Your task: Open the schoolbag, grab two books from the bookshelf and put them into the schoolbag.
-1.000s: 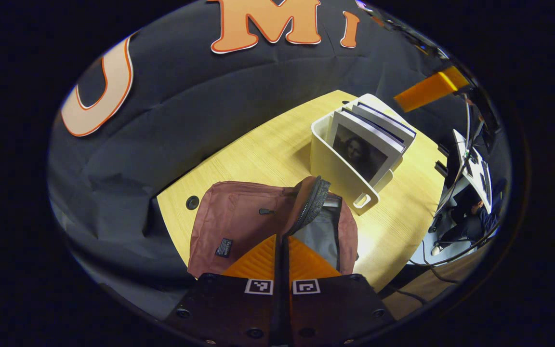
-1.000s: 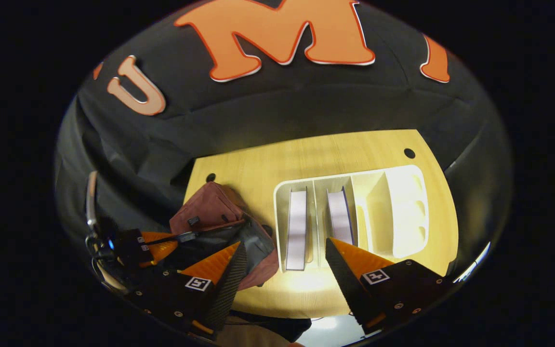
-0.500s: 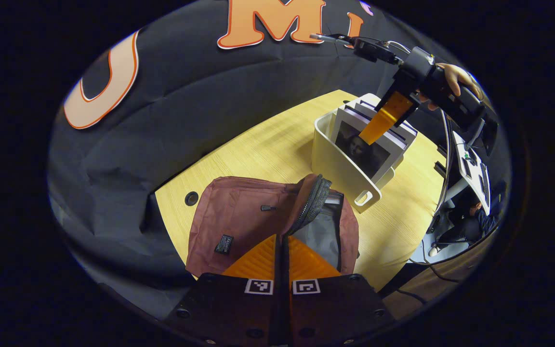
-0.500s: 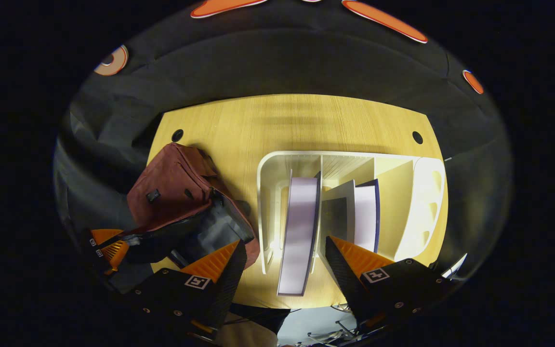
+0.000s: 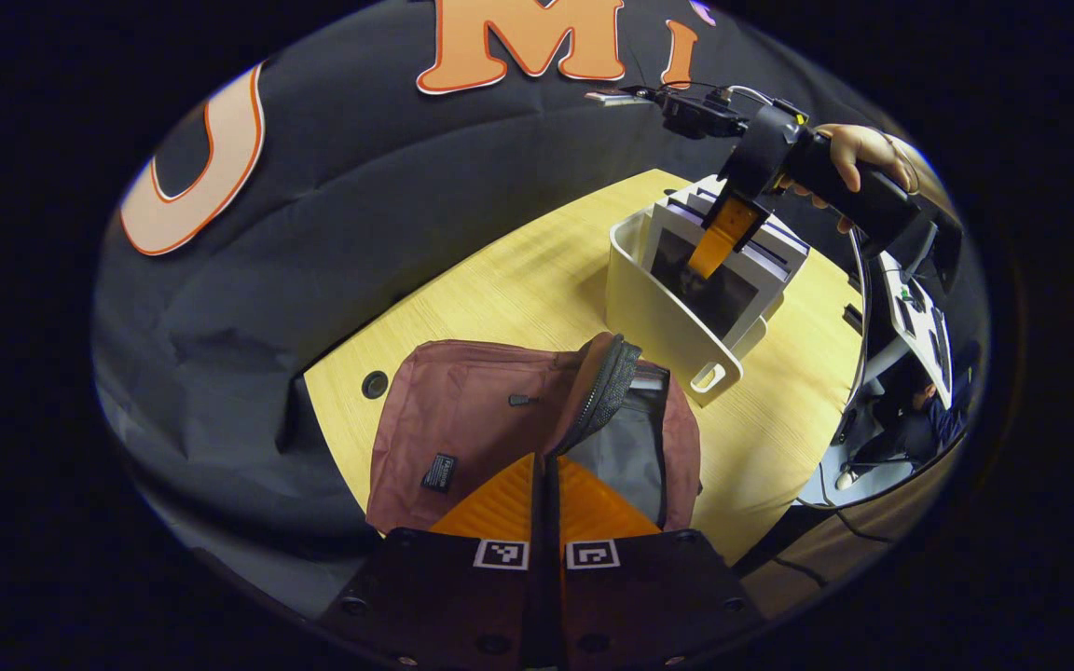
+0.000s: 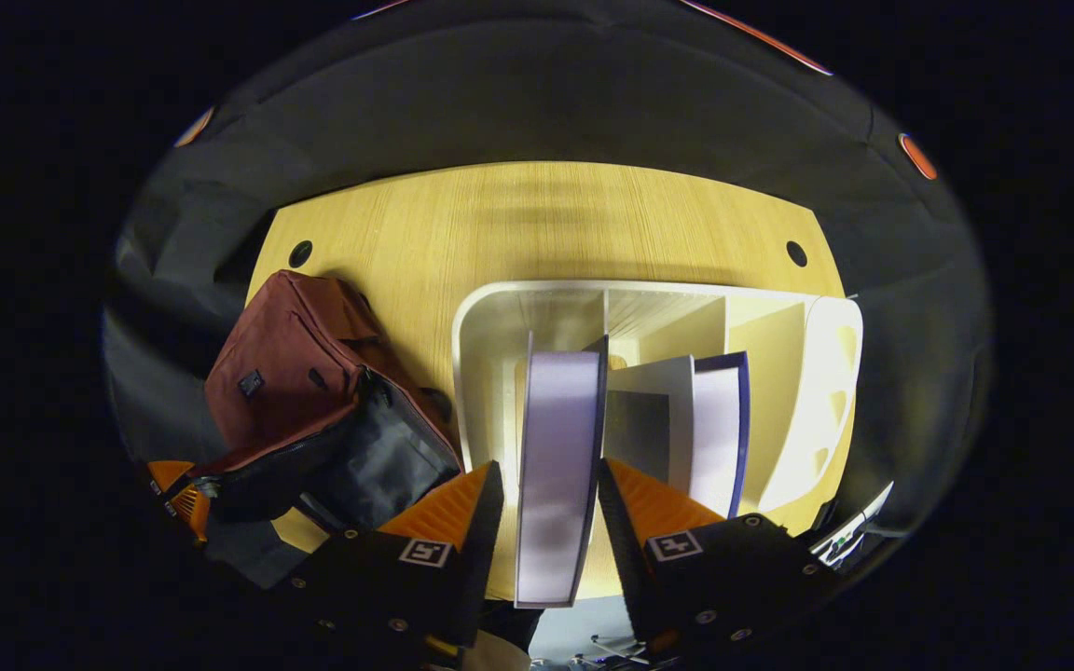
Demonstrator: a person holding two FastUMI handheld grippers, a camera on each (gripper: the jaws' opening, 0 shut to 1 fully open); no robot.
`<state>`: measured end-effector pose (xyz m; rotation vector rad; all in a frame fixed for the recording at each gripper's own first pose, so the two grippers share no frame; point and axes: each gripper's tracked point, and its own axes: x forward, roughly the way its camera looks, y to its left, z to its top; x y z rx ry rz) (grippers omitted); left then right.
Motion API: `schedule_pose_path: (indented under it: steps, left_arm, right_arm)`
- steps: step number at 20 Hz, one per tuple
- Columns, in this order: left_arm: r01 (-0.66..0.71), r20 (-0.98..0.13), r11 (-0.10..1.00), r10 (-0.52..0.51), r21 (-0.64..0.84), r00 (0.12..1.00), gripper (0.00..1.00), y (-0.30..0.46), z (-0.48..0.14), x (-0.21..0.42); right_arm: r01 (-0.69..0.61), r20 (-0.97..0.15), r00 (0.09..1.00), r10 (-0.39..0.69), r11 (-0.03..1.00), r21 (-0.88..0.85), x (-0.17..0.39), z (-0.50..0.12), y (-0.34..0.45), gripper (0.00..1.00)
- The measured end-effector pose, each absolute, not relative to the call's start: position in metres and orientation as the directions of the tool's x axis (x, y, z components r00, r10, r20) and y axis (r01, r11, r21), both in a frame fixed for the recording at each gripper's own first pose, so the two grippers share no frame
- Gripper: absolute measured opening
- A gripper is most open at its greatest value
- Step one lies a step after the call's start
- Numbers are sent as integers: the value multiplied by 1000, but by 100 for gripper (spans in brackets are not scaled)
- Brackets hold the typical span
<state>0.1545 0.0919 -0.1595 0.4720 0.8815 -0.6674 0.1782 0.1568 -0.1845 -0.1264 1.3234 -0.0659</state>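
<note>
Maroon cloth makes up the bag, which lies near the desk's left front corner with its zipped flap pulled up and the grey lining bare. The left gripper sits at the bag's near edge with its fingers pressed together; whether they pinch the flap's rim or anything else cannot be told from here. In the right gripper view the bag lies left of the white shelf, and the left gripper shows at its lower left corner.

The shelf stands toward the desk's right side, just beside the bag. The right gripper straddles the top of the first book in the shelf's left slot, a finger close on each side; whether both press on it cannot be told. A second book stands in the next slot with a grey card leaning beside it. In the left gripper view a hand holds the right gripper down over the books.
</note>
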Motion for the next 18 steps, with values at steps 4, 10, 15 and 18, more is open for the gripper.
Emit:
schedule_pose_path:
  steps: [4, 10, 15, 18]
  left_arm:
    - [701, -826, 706, -332, 103, 456, 0, 91, -160, 154]
    - [699, -821, 707, -332, 109, 464, 1, 92, -160, 152]
    - [699, -820, 704, -322, 127, 473, 1, 95, -163, 150]
    - [706, -818, 694, -320, 140, 477, 1, 93, -163, 148]
  right_arm:
    - [0, -954, 270, -129, 991, -134, 181, -182, 153, 38]
    - [28, -942, 318, -108, 994, -105, 173, -152, 157, 34]
    - [60, -907, 410, -96, 995, -78, 160, -89, 157, 33]
    - [63, -868, 489, -82, 996, -58, 144, -39, 158, 33]
